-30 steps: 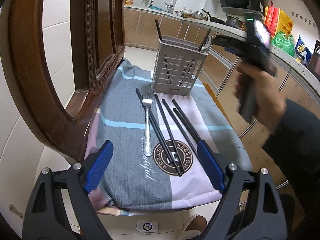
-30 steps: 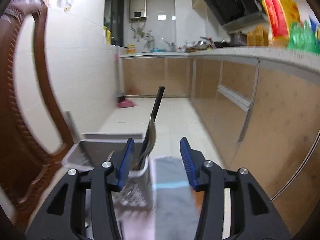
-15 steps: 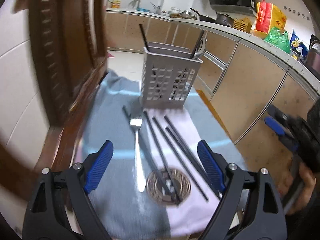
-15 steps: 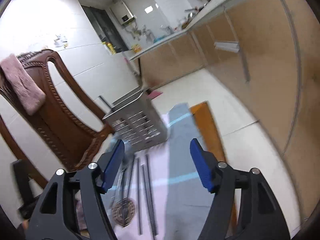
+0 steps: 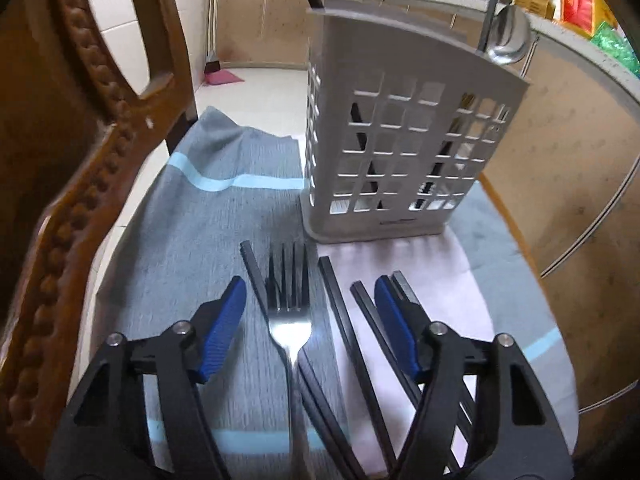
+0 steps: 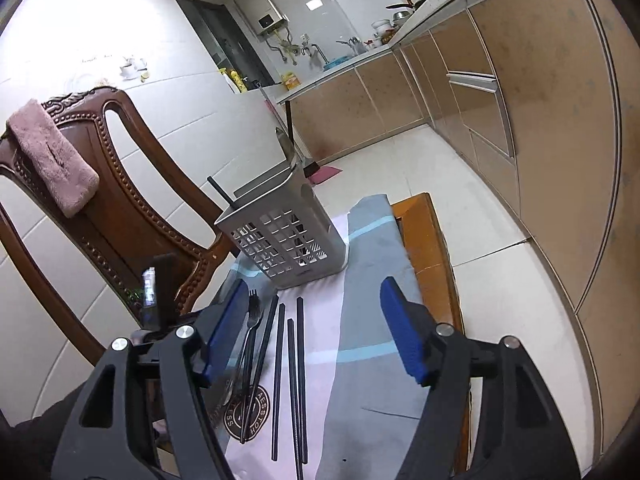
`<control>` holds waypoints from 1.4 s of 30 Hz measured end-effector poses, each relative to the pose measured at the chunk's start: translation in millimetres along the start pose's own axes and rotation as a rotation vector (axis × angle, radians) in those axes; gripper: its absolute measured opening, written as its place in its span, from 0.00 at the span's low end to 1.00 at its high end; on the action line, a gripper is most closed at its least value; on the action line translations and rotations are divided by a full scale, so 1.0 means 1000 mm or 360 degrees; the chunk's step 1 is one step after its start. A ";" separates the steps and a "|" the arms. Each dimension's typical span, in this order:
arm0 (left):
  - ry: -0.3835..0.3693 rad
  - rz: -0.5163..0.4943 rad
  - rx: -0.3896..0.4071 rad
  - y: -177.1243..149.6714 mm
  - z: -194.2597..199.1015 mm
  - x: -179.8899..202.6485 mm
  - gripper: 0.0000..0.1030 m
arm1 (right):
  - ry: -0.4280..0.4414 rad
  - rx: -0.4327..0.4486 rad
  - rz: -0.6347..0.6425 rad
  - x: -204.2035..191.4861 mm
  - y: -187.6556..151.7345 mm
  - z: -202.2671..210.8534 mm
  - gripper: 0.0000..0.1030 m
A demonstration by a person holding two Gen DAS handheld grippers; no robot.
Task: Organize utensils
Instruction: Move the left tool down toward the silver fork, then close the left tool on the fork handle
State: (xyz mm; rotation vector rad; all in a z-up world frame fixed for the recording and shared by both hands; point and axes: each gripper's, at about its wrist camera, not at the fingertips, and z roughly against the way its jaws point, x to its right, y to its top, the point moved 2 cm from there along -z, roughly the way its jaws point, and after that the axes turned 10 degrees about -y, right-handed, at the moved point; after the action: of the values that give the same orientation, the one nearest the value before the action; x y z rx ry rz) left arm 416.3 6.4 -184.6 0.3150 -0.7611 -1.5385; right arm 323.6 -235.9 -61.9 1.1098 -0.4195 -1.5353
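Note:
A grey slotted utensil holder (image 5: 404, 152) stands on a cloth-covered chair seat; it also shows in the right wrist view (image 6: 288, 240). A black chopstick and a spoon (image 5: 506, 38) stick out of it. A steel fork (image 5: 289, 320) and several black chopsticks (image 5: 340, 320) lie on the cloth in front of it. My left gripper (image 5: 310, 320) is open, low over the fork, one finger on each side. My right gripper (image 6: 316, 332) is open and empty, higher up, above the chopsticks (image 6: 298, 360) and the fork (image 6: 250, 328).
The cloth (image 5: 224, 224) is grey and pink with light blue stripes. A carved wooden chair back (image 5: 80, 128) rises close on the left, with a pink towel (image 6: 52, 156) on top. Kitchen cabinets (image 6: 540, 120) run along the right; tiled floor lies beyond.
My left gripper has moved forward and down over the fork. My right gripper has left the holder, pulled back and up, and now looks down on the seat.

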 end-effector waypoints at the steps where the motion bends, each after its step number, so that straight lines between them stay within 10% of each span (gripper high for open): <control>1: 0.0014 0.0016 -0.0015 0.002 -0.005 -0.001 0.63 | 0.0002 0.0001 -0.0002 0.000 0.001 0.000 0.65; 9: 0.0027 0.0114 -0.0112 0.012 -0.023 -0.015 0.24 | 0.0007 -0.0005 -0.0005 0.002 0.003 -0.001 0.65; 42: -0.0023 -0.0171 0.0464 0.072 0.192 0.052 0.11 | -0.0030 -0.0033 -0.0040 0.006 -0.001 -0.006 0.65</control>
State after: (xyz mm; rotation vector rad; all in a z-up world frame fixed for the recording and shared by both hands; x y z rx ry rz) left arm 346.8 12.5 15.6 0.5687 -0.9961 -1.5309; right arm 328.9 -238.8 -68.2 1.0888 -0.4033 -1.5699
